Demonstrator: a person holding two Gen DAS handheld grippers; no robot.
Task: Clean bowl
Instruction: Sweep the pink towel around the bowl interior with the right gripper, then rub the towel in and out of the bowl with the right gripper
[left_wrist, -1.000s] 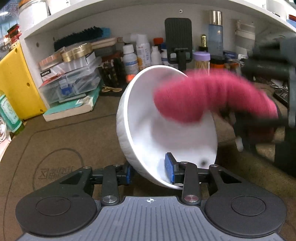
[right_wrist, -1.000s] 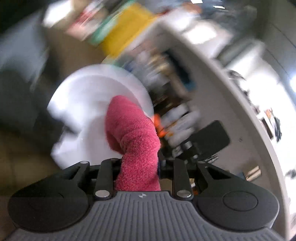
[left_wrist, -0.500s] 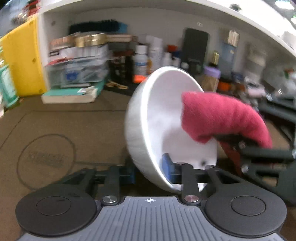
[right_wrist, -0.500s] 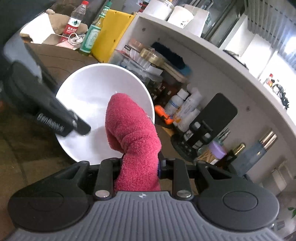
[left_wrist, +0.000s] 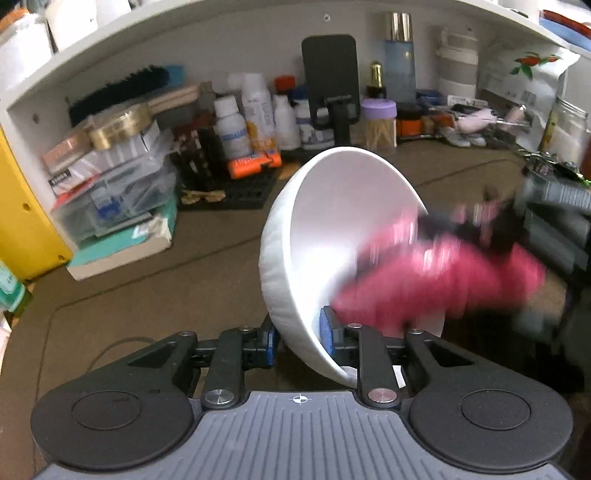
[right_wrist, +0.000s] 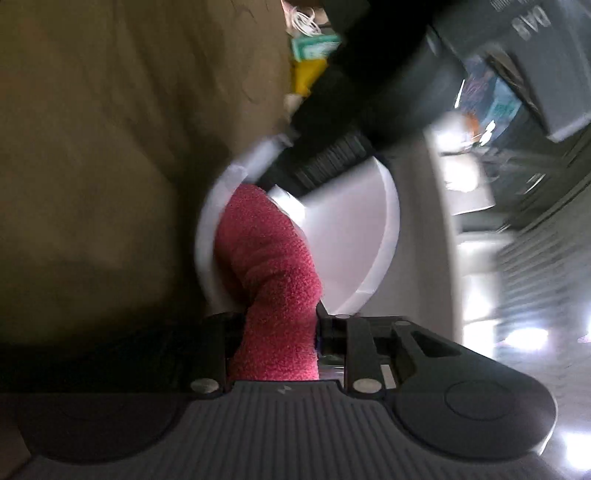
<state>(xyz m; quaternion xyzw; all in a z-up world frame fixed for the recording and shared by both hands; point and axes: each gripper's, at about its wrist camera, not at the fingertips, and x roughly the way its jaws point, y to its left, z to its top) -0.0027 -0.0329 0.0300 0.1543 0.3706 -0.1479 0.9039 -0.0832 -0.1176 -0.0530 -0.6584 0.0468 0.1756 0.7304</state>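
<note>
Left tongs (left_wrist: 299, 341) grip the white bowl (left_wrist: 332, 206) by its rim; right tongs (right_wrist: 280, 336) are clamped on the pink cloth (right_wrist: 273, 266).

The left tongs' jaws have just been opening a little, one blue pad inside the wall, one outside. The bowl is tipped on edge above the brown tabletop (left_wrist: 129, 280), the blurred cloth pressed low inside it, before a cluttered shelf (left_wrist: 258, 33).

brown mat (left_wrist: 122, 295), stacked boxes (left_wrist: 110, 192), bottles (left_wrist: 255, 114)
</note>
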